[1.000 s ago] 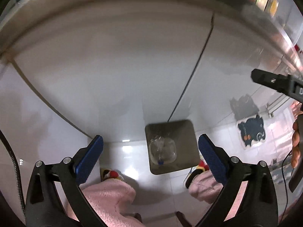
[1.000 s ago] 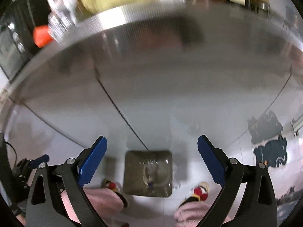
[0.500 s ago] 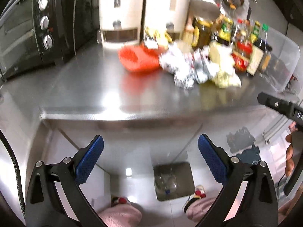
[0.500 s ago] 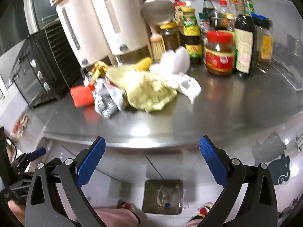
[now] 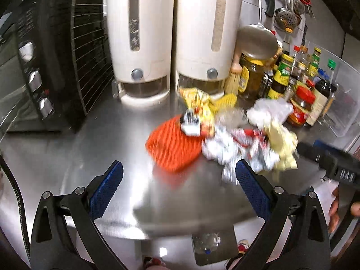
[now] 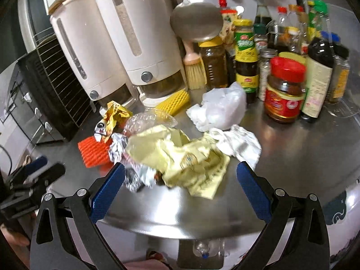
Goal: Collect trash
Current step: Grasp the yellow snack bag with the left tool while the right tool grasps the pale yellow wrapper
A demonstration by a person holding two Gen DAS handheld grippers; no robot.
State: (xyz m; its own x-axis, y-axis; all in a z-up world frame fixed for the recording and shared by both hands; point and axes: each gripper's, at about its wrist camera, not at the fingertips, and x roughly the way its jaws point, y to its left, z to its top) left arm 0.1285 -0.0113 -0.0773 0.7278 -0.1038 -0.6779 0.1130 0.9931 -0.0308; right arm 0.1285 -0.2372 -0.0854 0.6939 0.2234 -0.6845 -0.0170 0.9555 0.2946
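Note:
A heap of trash lies on the steel counter (image 5: 74, 157): an orange ridged piece (image 5: 173, 144), crumpled foil (image 5: 225, 146), yellow paper (image 6: 180, 155), a white plastic bag (image 6: 222, 108), a gold snack wrapper (image 6: 114, 112), clear plastic (image 6: 148, 119) and white tissue (image 6: 240, 144). My left gripper (image 5: 179, 168) is open and empty, hovering just short of the orange piece. My right gripper (image 6: 180, 168) is open and empty over the near edge of the yellow paper. On the floor below stands a metal bin (image 5: 227, 254) with a clear bottle (image 6: 202, 249) inside.
Two white dispensers (image 5: 139, 40) stand at the back, with a black oven (image 5: 33, 67) on the left. Sauce bottles and a red-lidded jar (image 6: 284, 90) crowd the back right, beside a brush (image 6: 194, 67) and a ladle (image 6: 196, 20). A yellow ridged piece (image 6: 175, 101) lies by the dispensers.
Both grippers have risen from facing the floor bin and the counter's front to looking over the countertop, closing on the trash heap. Both stay open.

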